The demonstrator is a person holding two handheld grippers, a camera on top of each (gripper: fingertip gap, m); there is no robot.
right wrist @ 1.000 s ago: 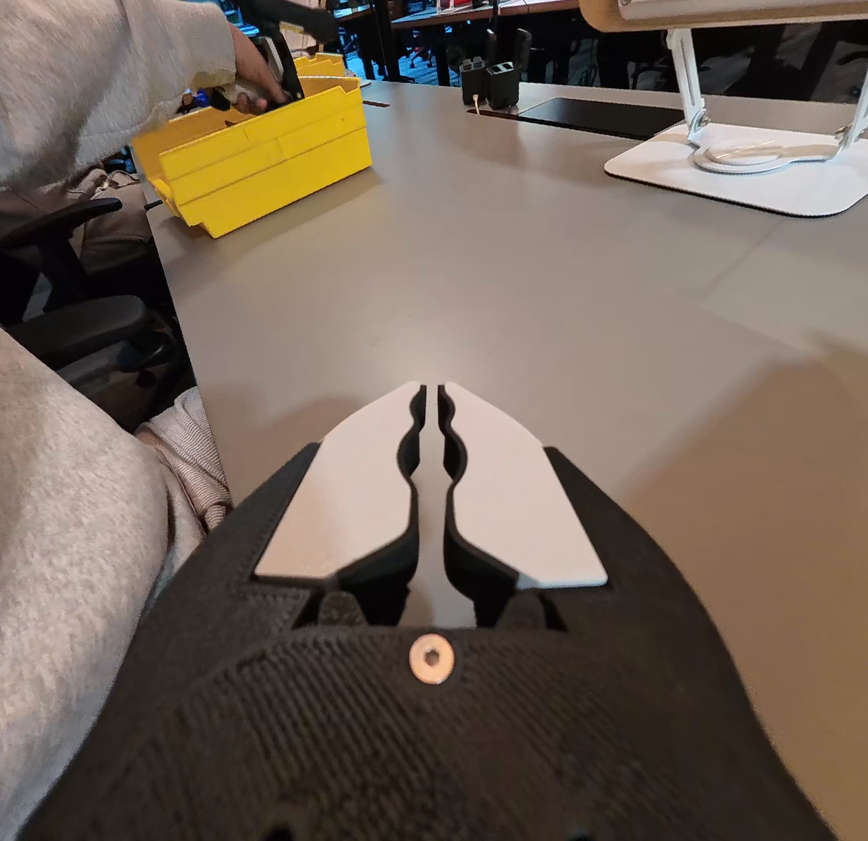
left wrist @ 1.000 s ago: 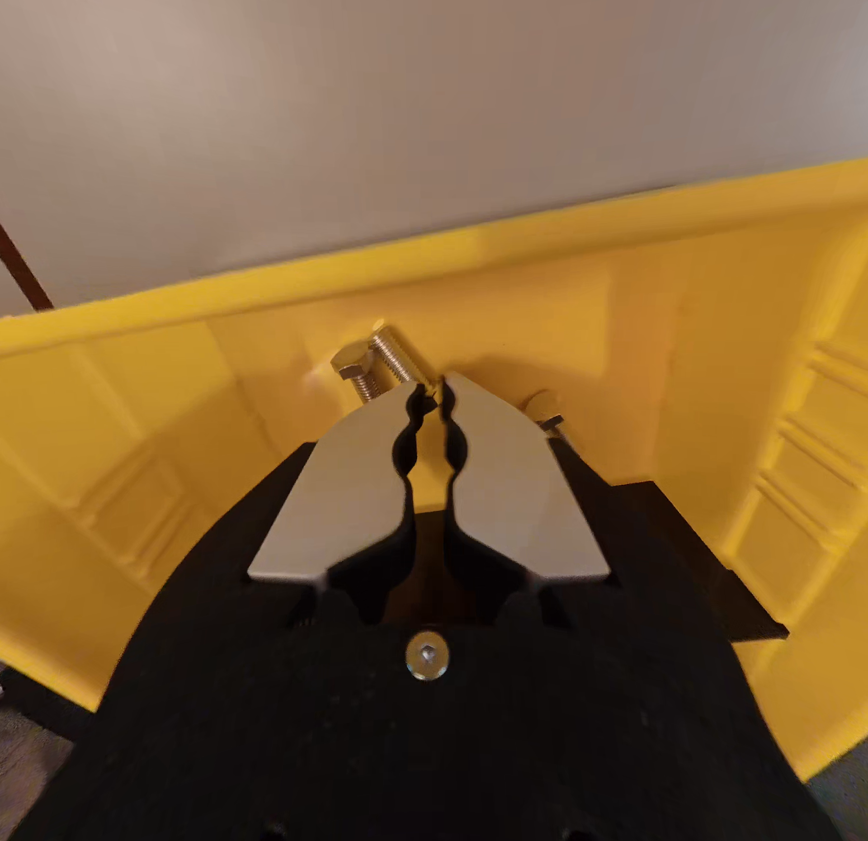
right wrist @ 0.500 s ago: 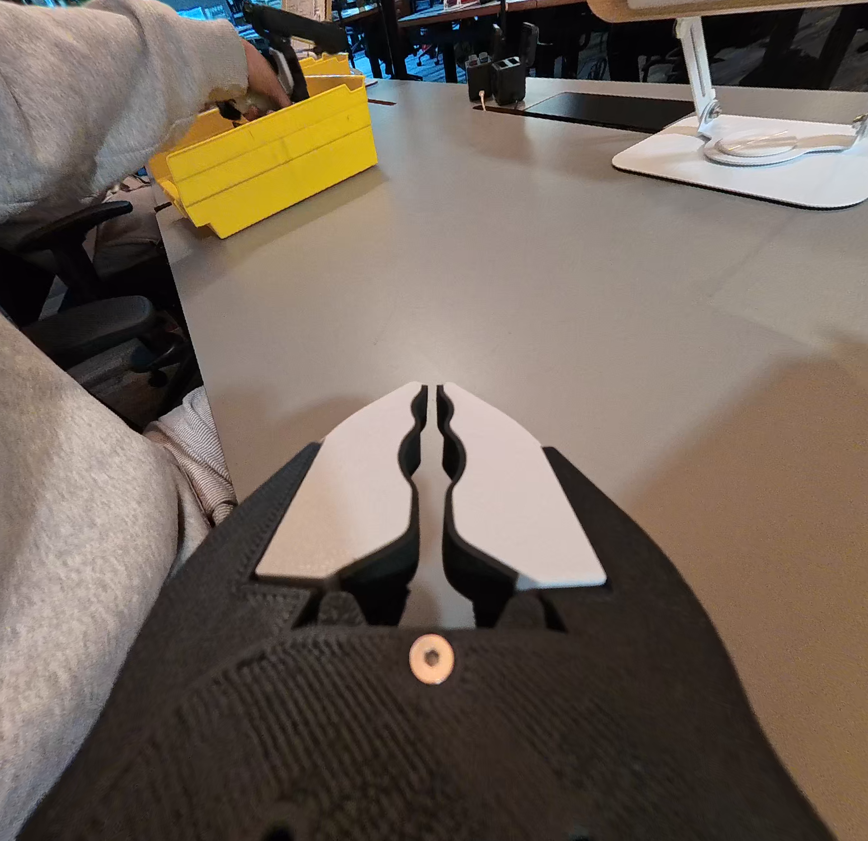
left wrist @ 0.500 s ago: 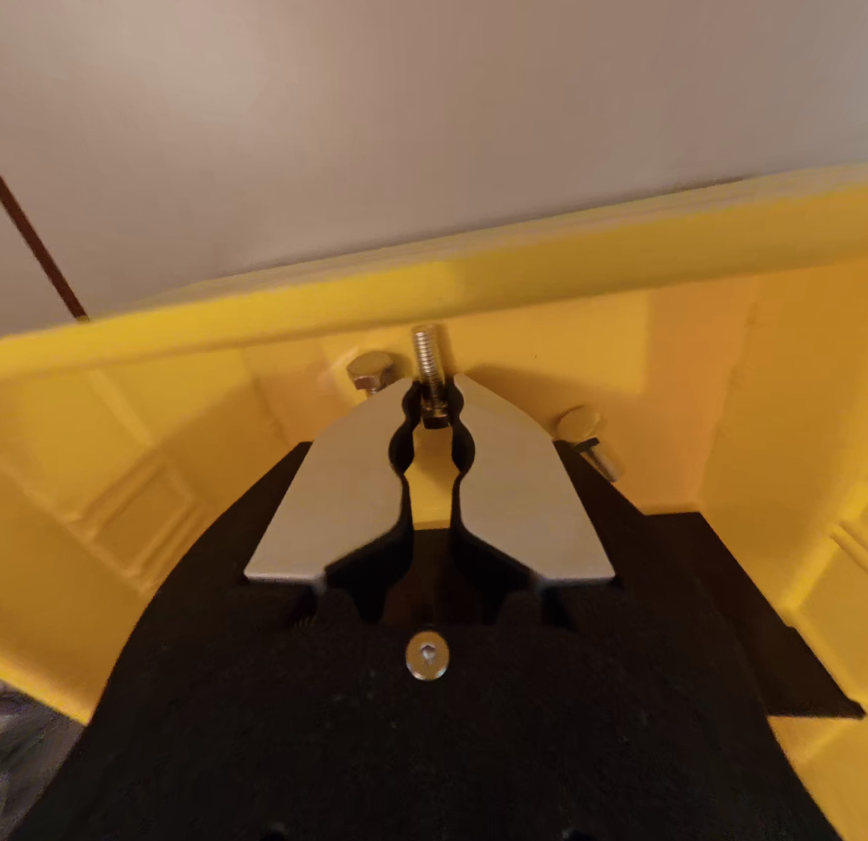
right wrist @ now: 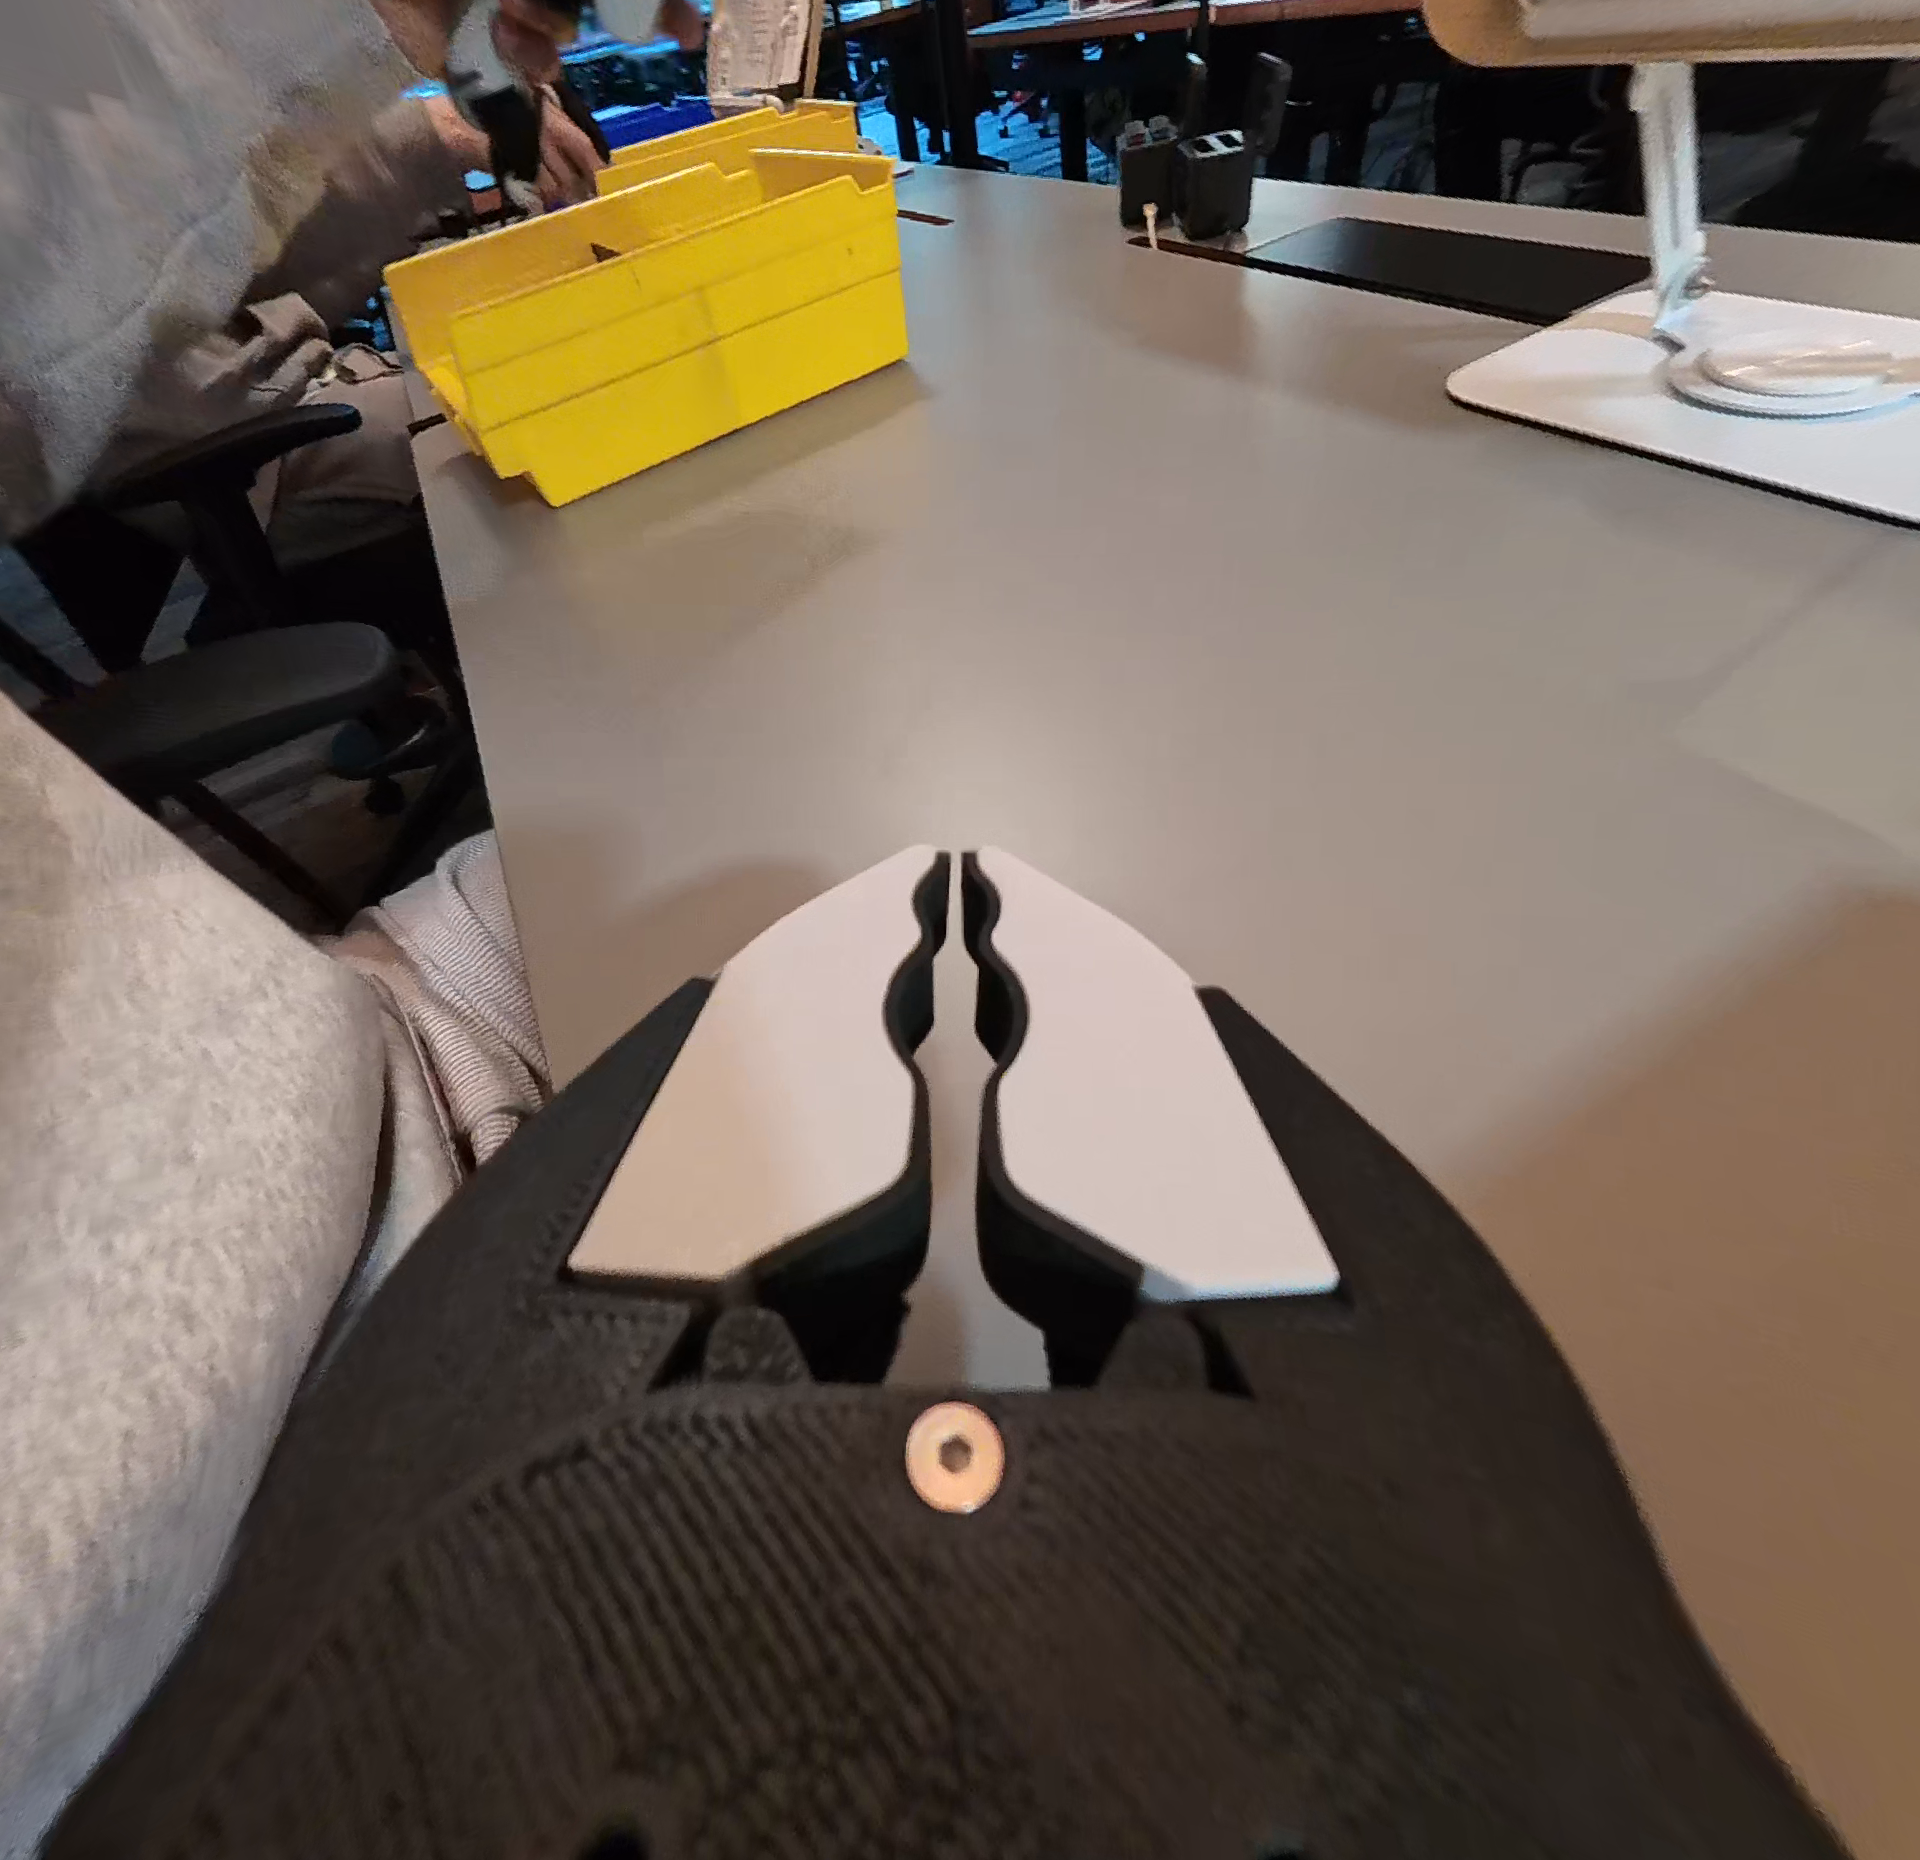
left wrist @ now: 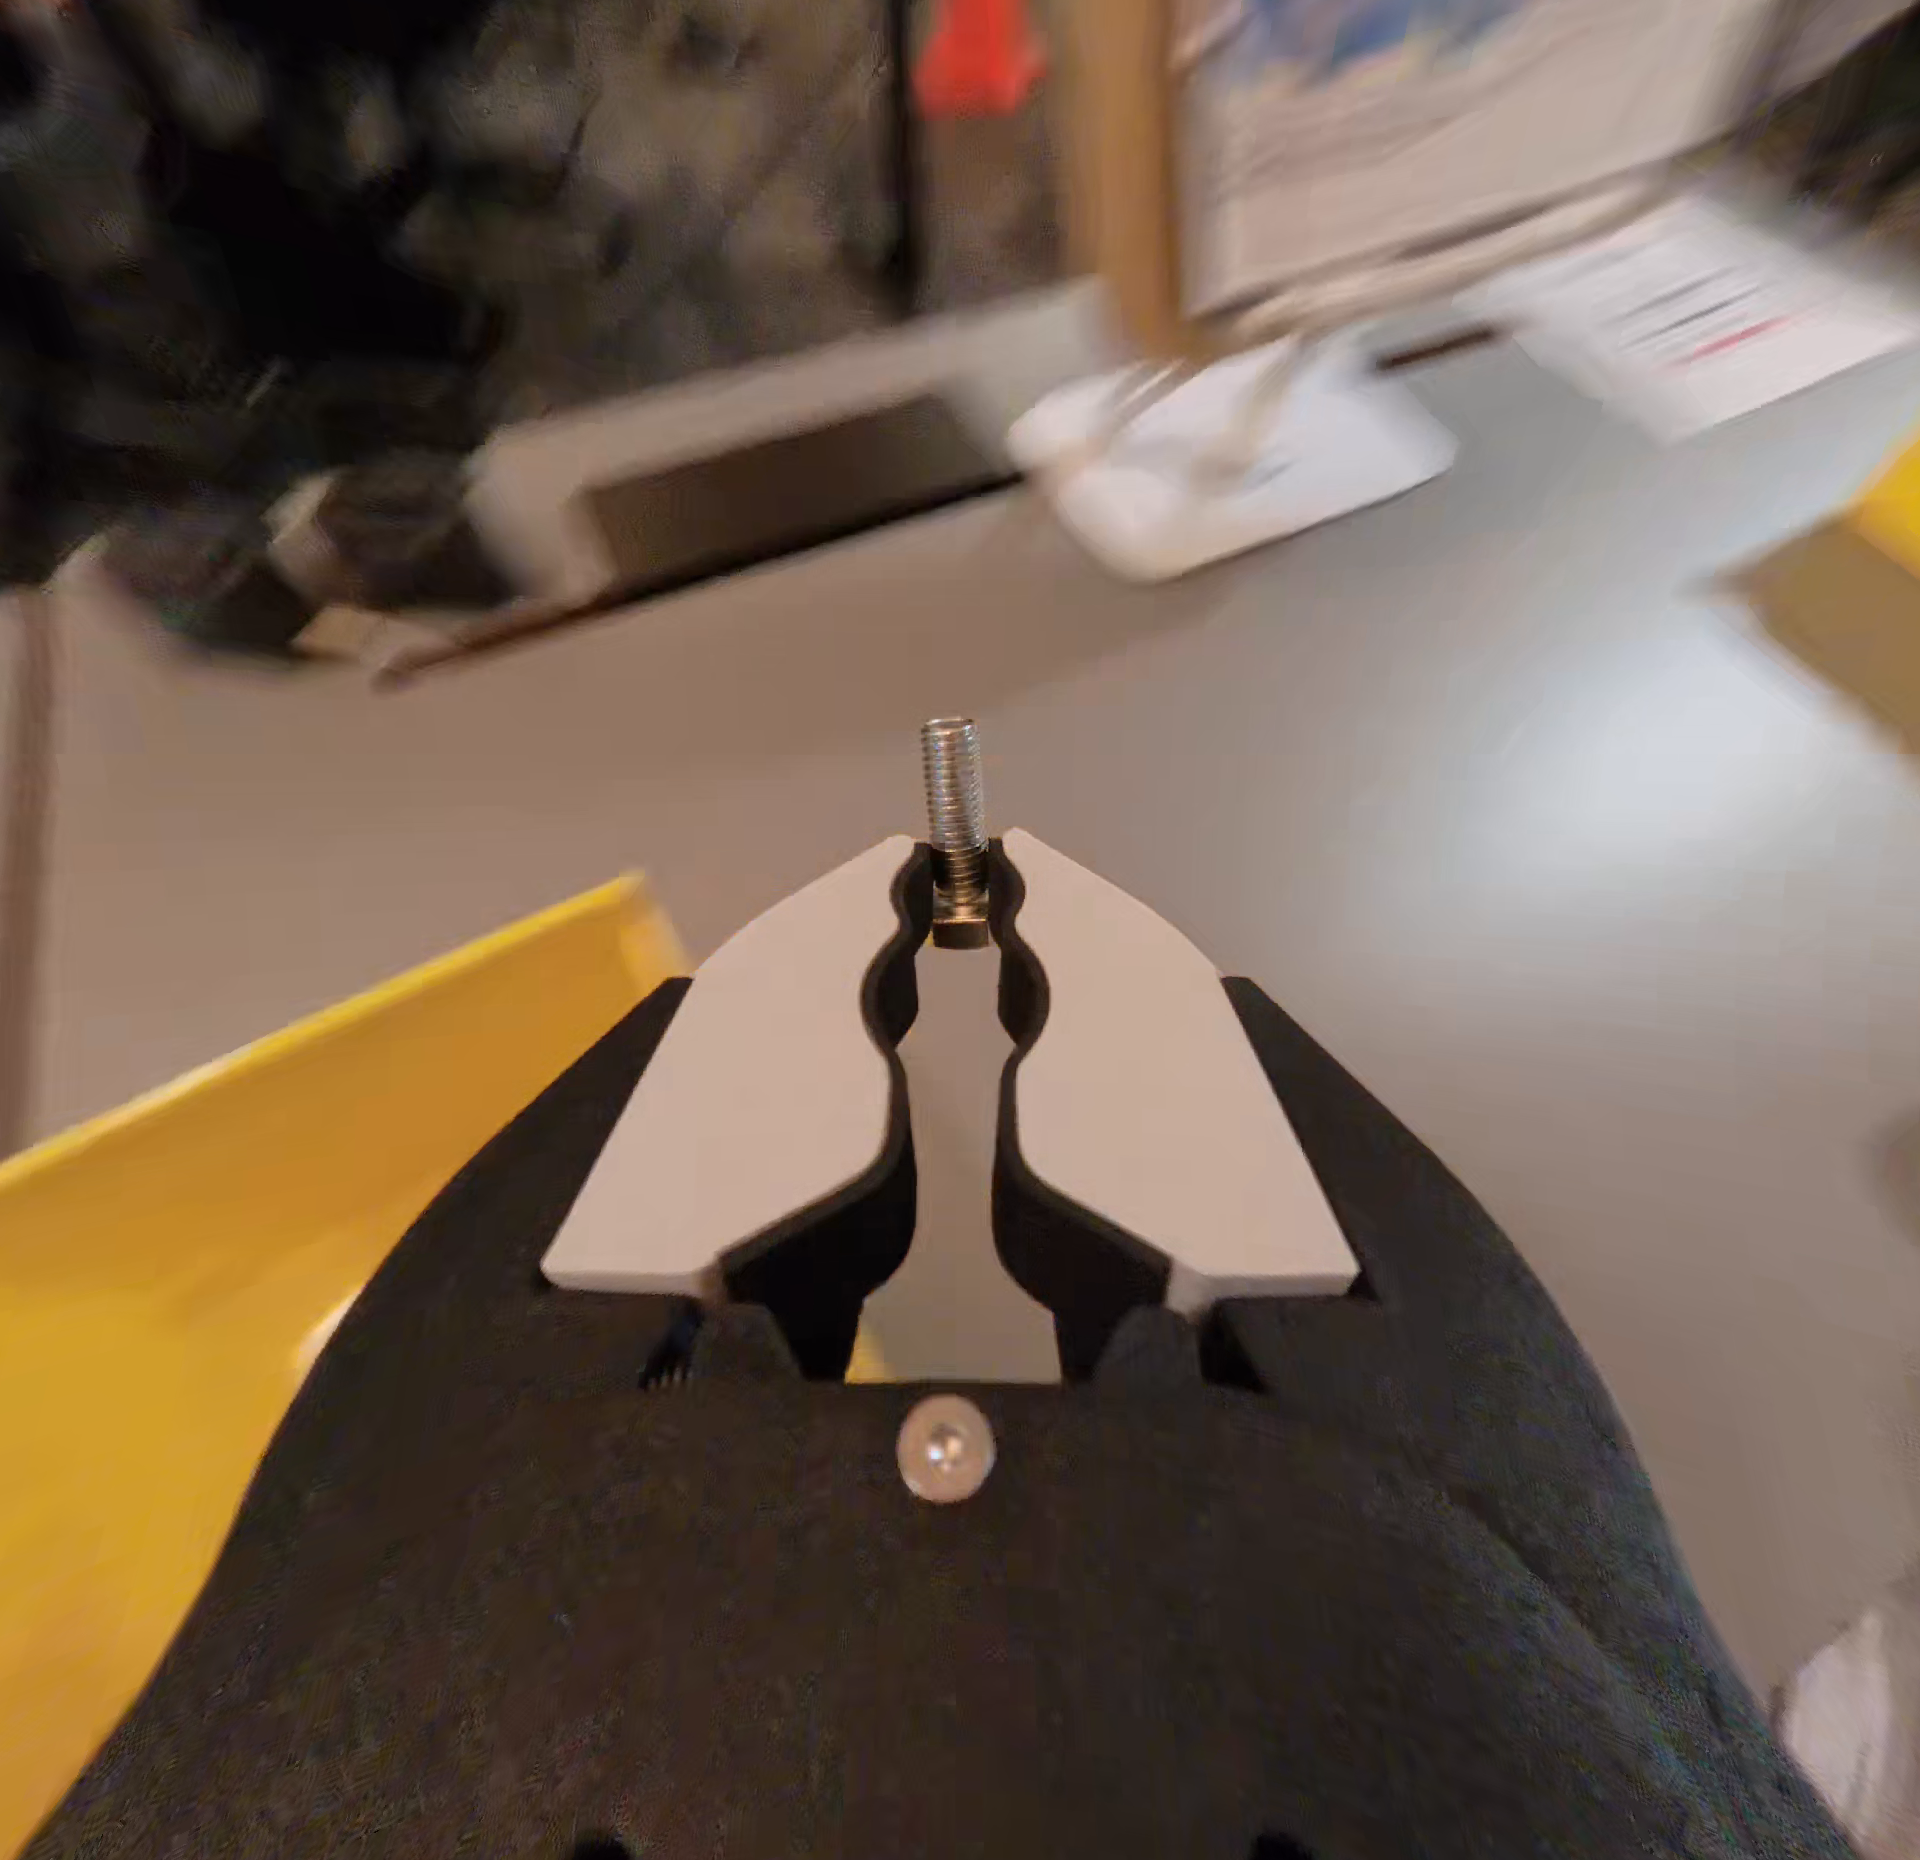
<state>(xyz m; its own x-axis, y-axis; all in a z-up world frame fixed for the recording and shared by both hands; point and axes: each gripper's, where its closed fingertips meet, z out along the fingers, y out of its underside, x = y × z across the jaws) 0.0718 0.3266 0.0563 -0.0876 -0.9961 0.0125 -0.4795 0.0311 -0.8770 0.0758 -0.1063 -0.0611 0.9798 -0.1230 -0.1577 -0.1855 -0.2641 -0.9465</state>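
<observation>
My left gripper is shut on a silver hex bolt. The bolt's head sits between the fingertips and its threaded shank sticks out forward. The gripper is raised above the yellow bin, whose rim shows at the lower left. My right gripper is shut and empty, low over the grey table. In the right wrist view the yellow bin stands at the far left table edge, and the left gripper shows blurred above it in a hand.
A white monitor stand base and a black mat lie at the far right of the table. Small black holders stand at the back. An office chair is left of the table. A grey sleeve fills the lower left. About 45 centimetres separates my left fingertips from my right.
My left gripper closed on a bolt inside the yellow bin and has lifted it up out of the bin, tilting towards the room. My right gripper stayed shut, shifting slightly.
</observation>
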